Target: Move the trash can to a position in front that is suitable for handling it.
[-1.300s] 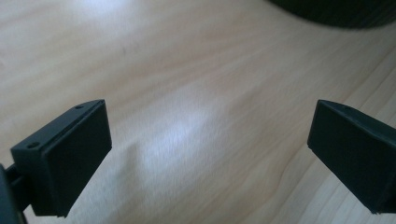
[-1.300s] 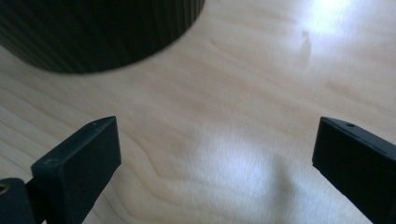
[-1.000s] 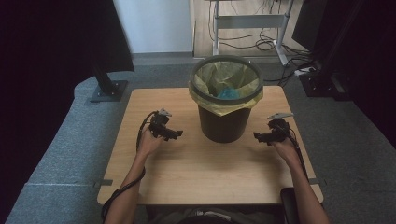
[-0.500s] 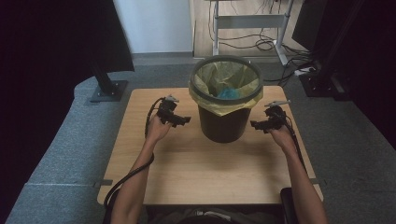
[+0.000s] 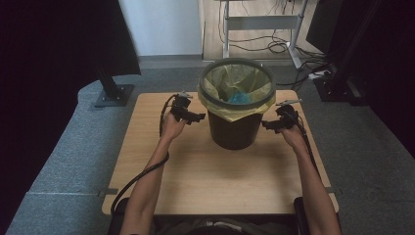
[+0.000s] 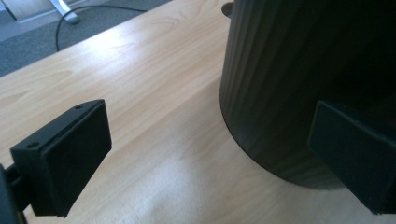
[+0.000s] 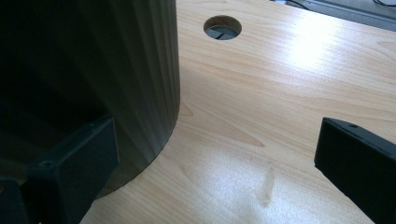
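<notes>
Wooden tabletop (image 5: pixel 195 181), pale, over grey carpet. Black bin (image 5: pixel 236 128) with yellow liner (image 5: pixel 221 83) near the far middle, something blue inside, hard to make out. Left gripper (image 5: pixel 194 116) and right gripper (image 5: pixel 268 125) flanking the bin, fingers (image 6: pixel 70 154) spread wide, holding nothing. Contact with the bin wall unclear; bin top cut off in both gripper views.
</notes>
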`<move>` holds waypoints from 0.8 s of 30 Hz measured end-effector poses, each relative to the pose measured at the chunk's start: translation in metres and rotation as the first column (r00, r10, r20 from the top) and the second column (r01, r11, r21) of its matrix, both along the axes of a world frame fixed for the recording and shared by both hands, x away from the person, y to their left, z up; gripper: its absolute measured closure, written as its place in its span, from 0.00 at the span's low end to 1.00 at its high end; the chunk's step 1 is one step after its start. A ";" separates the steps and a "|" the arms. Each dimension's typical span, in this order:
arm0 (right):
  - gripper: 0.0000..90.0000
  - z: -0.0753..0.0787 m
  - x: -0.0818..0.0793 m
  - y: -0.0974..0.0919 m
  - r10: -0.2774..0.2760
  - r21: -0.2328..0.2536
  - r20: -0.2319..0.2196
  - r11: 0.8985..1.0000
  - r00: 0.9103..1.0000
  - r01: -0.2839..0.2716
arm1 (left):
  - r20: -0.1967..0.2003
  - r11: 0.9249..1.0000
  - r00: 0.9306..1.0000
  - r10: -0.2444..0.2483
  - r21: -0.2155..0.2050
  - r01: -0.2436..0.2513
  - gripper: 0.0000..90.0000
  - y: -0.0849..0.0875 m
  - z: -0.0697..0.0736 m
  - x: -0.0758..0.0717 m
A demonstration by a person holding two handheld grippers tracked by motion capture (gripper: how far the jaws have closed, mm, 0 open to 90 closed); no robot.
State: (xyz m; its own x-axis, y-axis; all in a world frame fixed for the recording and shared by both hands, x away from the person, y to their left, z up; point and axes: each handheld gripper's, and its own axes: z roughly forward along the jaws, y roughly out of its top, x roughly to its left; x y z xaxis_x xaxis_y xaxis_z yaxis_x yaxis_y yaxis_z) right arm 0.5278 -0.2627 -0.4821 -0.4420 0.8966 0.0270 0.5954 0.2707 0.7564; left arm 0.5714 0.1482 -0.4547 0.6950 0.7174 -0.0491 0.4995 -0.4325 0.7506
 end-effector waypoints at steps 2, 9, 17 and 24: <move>0.00 0.000 0.003 0.000 -0.005 -0.005 0.001 1.000 1.000 0.005 | 0.007 1.000 1.000 0.005 -0.005 -0.005 0.00 -0.004 0.000 0.004; 0.00 0.001 0.017 -0.004 -0.033 0.022 0.014 0.999 0.999 0.033 | 0.022 0.999 0.999 0.046 0.001 -0.046 0.00 -0.007 0.001 0.018; 0.03 0.003 0.022 -0.003 -0.066 0.056 0.013 0.996 0.998 0.066 | 0.046 0.999 0.998 0.046 -0.024 -0.045 0.00 -0.006 -0.001 0.017; 0.03 0.006 0.013 0.005 -0.041 0.020 0.031 0.999 0.999 0.041 | 0.053 0.998 0.997 0.052 -0.034 -0.050 0.00 0.002 -0.003 0.005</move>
